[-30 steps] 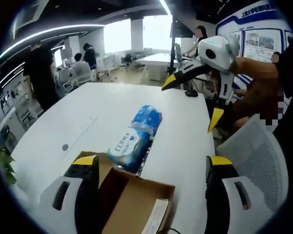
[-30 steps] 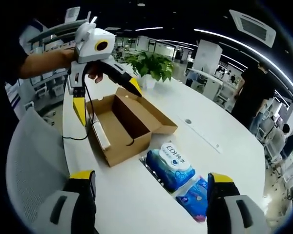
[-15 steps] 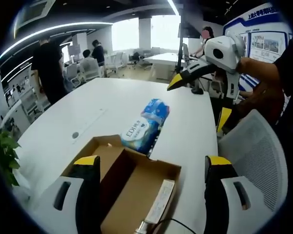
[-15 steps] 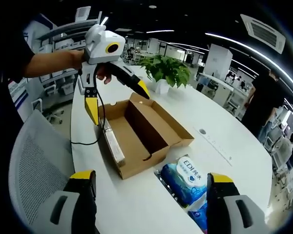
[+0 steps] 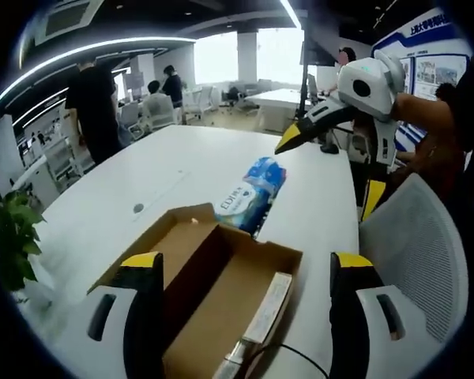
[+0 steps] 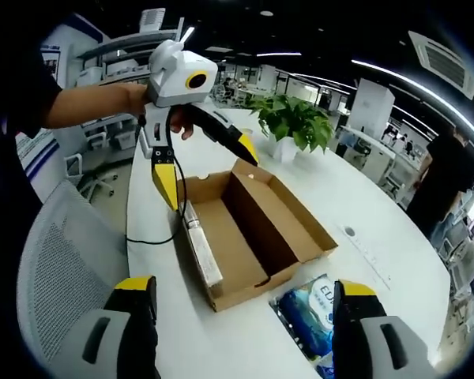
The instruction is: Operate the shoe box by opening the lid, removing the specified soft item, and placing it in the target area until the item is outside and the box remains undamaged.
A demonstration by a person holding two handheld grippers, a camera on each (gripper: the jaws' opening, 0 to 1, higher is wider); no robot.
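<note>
left gripper view: tissue pack (image 5: 251,198) lies lengthwise beyond open shoe box (image 5: 221,296); both grippers open, right gripper (image 5: 332,167) nearer.

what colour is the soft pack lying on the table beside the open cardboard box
Blue and white soft plastic-wrapped pack, clearest in the left gripper view.

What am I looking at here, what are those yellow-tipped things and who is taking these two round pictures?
A person holds a handheld gripper in each hand, and a camera rides on each. The left gripper view looks along the left gripper, with the right gripper across from it. The right gripper view looks along the right gripper at the left gripper. Both are open and hold nothing. On the white table sits an open cardboard shoe box, and beside it, outside the box, lies a blue soft pack. A potted plant stands further back.
</note>
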